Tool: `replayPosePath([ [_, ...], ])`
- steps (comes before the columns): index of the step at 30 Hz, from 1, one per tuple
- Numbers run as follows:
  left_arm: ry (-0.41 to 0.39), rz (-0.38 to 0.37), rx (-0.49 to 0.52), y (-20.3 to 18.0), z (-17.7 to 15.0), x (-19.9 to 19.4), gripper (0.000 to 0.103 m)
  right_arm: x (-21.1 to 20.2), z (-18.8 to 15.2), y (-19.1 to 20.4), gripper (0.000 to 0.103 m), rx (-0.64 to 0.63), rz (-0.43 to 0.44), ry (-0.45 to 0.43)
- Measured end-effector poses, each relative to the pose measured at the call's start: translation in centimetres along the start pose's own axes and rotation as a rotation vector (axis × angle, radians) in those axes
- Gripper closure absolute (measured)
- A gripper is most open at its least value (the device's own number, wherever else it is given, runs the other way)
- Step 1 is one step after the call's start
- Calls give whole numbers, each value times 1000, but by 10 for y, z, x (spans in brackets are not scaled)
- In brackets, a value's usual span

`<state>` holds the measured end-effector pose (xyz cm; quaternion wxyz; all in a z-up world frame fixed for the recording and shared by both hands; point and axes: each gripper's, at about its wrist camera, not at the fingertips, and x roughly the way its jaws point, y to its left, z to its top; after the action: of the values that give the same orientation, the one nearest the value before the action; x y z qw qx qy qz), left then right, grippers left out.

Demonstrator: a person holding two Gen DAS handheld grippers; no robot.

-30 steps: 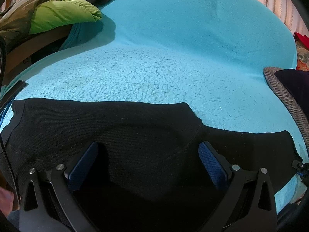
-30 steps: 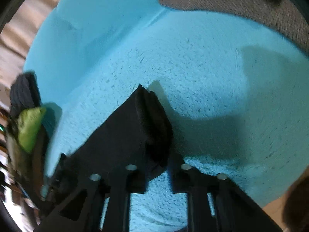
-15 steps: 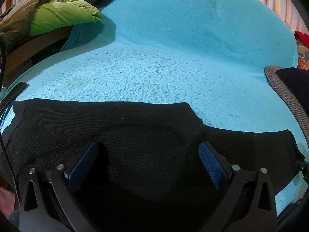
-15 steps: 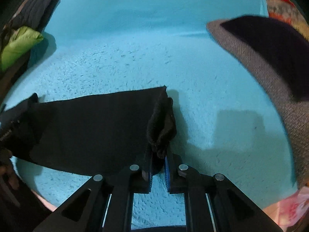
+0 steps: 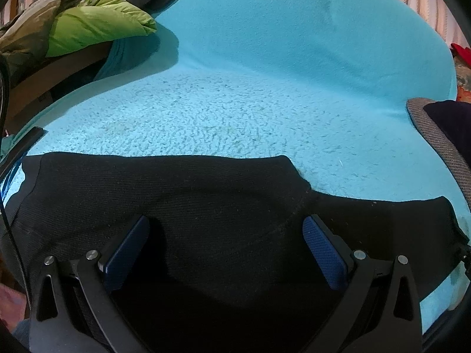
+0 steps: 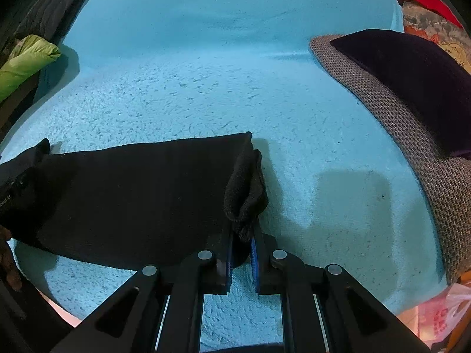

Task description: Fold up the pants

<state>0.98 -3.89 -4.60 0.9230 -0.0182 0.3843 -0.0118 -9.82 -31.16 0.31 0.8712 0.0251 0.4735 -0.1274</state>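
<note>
The black pants point(image 6: 132, 194) lie flat on the turquoise blanket point(image 6: 206, 88). The right tool point(image 6: 242, 253), nearly shut, pinches their bunched hem and has swung from a tilted view a second ago to square with the blanket (fold likely coming). The left tool point(image 5: 223, 250) hovers wide open over the pants, gripping nothing.
</note>
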Motion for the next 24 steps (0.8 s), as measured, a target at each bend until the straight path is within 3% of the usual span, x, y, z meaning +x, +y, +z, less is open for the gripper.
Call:
replayPosePath([
  [20,-21,7,11,0,-3,0,0,-2,-1,11,94,-34,-44,-17],
  [24,-21,8,11,0,-3,-1,0,-3,0,10,84,-29,-67,-24],
])
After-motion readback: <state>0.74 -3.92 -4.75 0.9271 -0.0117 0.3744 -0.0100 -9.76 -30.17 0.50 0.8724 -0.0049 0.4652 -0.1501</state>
